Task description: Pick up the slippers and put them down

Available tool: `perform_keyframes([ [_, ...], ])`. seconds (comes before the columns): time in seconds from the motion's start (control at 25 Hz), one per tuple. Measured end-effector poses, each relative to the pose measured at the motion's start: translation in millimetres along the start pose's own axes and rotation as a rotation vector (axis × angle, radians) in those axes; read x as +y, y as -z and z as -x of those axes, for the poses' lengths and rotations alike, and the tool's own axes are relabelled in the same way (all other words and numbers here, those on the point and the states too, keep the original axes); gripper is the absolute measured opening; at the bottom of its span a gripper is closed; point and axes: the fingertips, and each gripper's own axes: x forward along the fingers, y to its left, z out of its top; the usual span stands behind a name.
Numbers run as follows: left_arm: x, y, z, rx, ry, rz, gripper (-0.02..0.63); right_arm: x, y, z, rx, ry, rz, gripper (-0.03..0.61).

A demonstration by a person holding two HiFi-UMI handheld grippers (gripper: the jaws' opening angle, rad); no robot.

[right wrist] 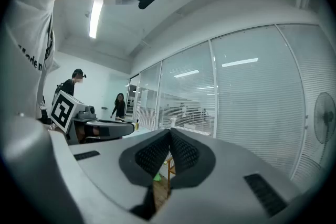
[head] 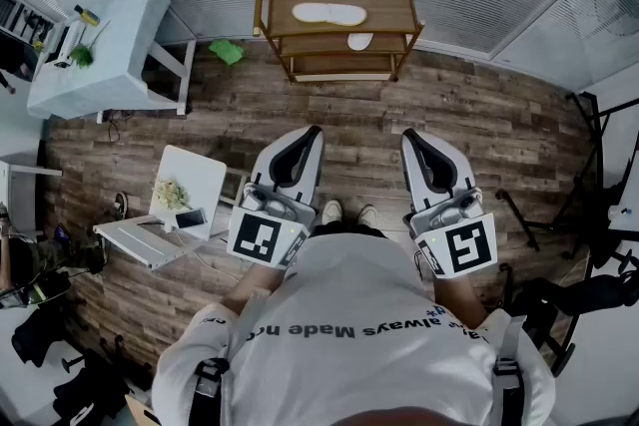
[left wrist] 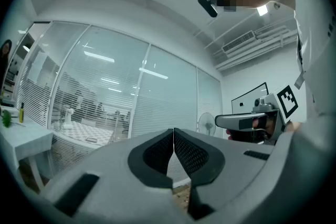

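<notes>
Step in hand: the approach, with no grasp begun. The left tongs [head: 313,130] are pressed together with nothing between the pads, and the left gripper view shows the dark ribbed pads meeting at the tip. The right tongs [head: 409,135] are likewise together and empty, and both are held level at waist height above the dark wood-plank floor [head: 479,125]. The pair of flat white slippers [head: 327,13] lies on the top board of the brown wooden three-tier shelf rack [head: 268,15], straight ahead of both tips, well apart from them and roughly between their two lines. The slippers look thin, soft-soled and pale, laid end to end along the board. A small white object [head: 360,41] sits on the tier below; I cannot tell if it is another slipper. Judgement: the next move calls for stepping forward to the rack, parting one set of tongs, and coming in level over the board edge to pinch a slipper's thin side.
</notes>
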Motion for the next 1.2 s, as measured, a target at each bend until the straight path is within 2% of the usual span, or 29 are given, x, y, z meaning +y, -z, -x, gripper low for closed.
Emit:
perform_keyframes([
  [0.16, 16.2, -2.0, 0.5, 0.001, -0.001, -0.005, 0.012, 10.3, -3.1, -16.1, -0.024, -0.028, 0.006, 0.017],
  [0.36, 33.7, 3.9, 6.8, 0.006, 0.007, 0.002, 0.014, 18.9, -2.7, -29.9, -0.034, 0.002, -0.006, 0.017],
  [0.6, 56.4, 10.1, 4.5, 0.016, -0.007, 0.011, 0.014, 21.1, 3.5, -51.6, -0.017, -0.003, -0.015, 0.017],
  [0.96, 86.7, 14.8, -37.7, 0.015, -0.031, 0.014, 0.014, -11.3, 13.1, -97.6, -0.014, -0.022, -0.03, 0.017],
  [1.2, 108.2, 19.4, -99.2, 0.026, -0.029, 0.011, 0.014, -65.0, 18.5, -134.4, -0.016, -0.011, -0.043, 0.017],
])
